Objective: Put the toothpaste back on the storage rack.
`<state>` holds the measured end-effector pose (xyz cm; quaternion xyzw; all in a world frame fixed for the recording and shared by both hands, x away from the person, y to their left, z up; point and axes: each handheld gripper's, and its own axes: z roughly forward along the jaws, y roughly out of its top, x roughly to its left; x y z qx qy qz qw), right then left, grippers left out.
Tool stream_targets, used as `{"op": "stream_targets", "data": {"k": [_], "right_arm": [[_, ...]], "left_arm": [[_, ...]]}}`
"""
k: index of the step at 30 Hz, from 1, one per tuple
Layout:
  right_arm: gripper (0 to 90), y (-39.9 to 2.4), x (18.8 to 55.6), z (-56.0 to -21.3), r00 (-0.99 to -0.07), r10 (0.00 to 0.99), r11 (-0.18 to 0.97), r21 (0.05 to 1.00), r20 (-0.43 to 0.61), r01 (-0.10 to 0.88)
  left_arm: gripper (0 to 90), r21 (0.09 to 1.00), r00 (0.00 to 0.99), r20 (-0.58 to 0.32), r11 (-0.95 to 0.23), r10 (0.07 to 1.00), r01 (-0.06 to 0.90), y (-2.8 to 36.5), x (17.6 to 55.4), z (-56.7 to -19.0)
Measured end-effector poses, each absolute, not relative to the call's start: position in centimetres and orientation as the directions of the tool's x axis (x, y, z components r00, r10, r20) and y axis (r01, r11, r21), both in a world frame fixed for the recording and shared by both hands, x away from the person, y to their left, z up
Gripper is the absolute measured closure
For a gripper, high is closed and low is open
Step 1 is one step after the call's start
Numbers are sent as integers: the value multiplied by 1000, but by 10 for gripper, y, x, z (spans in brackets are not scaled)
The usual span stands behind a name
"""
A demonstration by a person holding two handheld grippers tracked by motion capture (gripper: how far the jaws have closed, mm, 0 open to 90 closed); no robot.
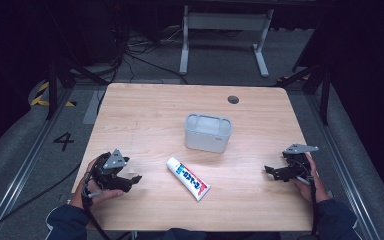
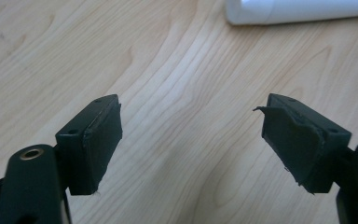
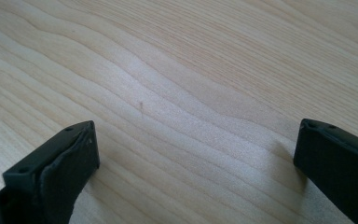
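A white toothpaste tube (image 1: 188,178) with blue and red print lies flat near the table's front middle; its white end (image 2: 298,10) shows at the top of the left gripper view. Behind it stands a grey rectangular holder (image 1: 208,132), upright. My left gripper (image 1: 132,179) is held at the table's front left, pointing right toward the tube, some way short of it. Its jaws stand apart with bare wood between them (image 2: 191,135). My right gripper (image 1: 271,171) hovers at the front right, open over bare wood (image 3: 196,154).
The wooden table (image 1: 145,115) has a round dark grommet (image 1: 233,99) near its back edge. A white frame leg assembly (image 1: 225,30) and cables lie on the floor beyond. A floor rail (image 1: 25,160) runs along the left side.
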<state>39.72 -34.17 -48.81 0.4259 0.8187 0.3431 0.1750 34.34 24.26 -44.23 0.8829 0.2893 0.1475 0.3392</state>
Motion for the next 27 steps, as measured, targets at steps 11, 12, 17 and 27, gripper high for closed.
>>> {"op": "stream_targets", "data": {"k": [11,12,17,27], "right_arm": [[1,-342,397,-488,-576,818,402,711,6,577],[1,-342,397,-488,-576,818,402,711,6,577],[1,-342,397,-488,-575,818,401,711,6,578],[1,-342,397,-488,-572,820,398,711,7,580]], "left_arm": [[169,680,855,105,-664,507,311,213,338,-425],[168,678,859,109,-669,501,304,211,338,-425],[164,662,872,133,-697,471,275,201,336,-419],[164,639,909,135,-736,395,225,179,341,-413]]}}
